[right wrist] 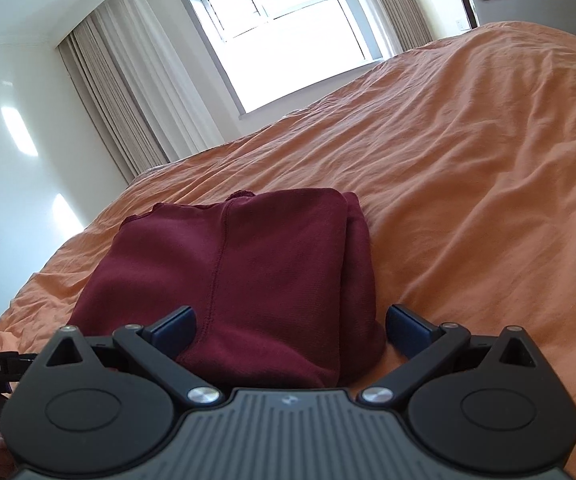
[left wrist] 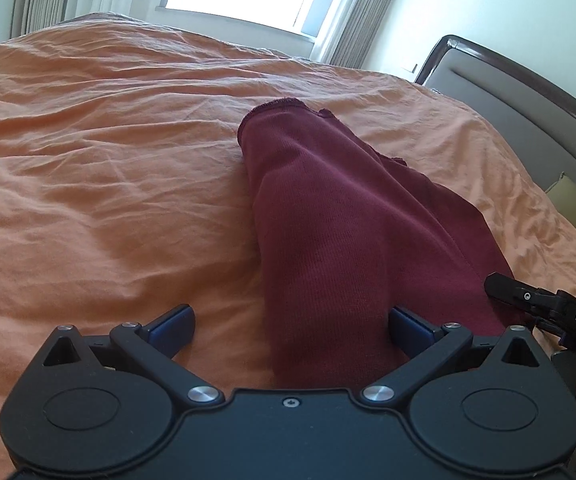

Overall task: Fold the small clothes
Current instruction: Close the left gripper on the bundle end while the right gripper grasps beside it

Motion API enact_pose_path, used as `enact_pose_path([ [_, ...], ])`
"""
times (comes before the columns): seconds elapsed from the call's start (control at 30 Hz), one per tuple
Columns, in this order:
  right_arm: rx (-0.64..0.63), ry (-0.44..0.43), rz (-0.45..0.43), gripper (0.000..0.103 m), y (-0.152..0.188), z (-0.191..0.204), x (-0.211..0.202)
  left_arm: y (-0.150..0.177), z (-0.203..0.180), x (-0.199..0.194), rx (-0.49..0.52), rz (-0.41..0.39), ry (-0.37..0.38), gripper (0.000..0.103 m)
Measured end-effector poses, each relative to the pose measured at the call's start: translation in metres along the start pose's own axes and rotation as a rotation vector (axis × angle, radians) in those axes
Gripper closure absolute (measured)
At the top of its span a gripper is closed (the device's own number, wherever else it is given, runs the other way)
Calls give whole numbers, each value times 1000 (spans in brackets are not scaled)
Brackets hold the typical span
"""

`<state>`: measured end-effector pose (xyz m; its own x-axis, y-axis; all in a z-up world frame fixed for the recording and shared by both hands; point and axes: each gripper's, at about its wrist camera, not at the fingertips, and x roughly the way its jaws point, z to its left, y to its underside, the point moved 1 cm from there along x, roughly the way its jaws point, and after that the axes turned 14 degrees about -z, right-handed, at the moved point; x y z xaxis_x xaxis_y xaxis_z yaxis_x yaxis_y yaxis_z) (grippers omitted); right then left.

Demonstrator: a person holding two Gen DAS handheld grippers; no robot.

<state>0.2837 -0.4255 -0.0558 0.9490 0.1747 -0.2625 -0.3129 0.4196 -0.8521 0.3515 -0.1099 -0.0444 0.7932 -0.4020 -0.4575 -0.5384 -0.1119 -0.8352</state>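
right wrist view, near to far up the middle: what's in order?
Right hand-held gripper, jaws open → folded maroon garment → orange bedsheet → window.

Rumpled orange bed cover (left wrist: 100,152) — folded maroon garment (left wrist: 348,232) on top
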Motion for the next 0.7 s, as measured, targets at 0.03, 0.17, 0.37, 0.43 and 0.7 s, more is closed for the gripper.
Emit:
enact_pose_path([
  [0.03, -2, -5, -3, 1, 0, 1, 0, 0, 0, 2, -1, 6, -2, 0],
  [0.17, -43, -8, -28, 21, -1, 8, -5, -5, -2, 5, -8, 28, -12, 0],
  [0.37, -35, 23, -35, 49, -7, 7, -7, -15, -8, 3, -20, 38, 15, 19],
  [0.43, -22, 36, -36, 58, -7, 5, -7, -19, -12, 4, -28, 46, 36, 32],
  [0.7, -133, 44, -100, 82, -17, 30, -20, -30, -32, -1, 62, 35, 0, 61],
])
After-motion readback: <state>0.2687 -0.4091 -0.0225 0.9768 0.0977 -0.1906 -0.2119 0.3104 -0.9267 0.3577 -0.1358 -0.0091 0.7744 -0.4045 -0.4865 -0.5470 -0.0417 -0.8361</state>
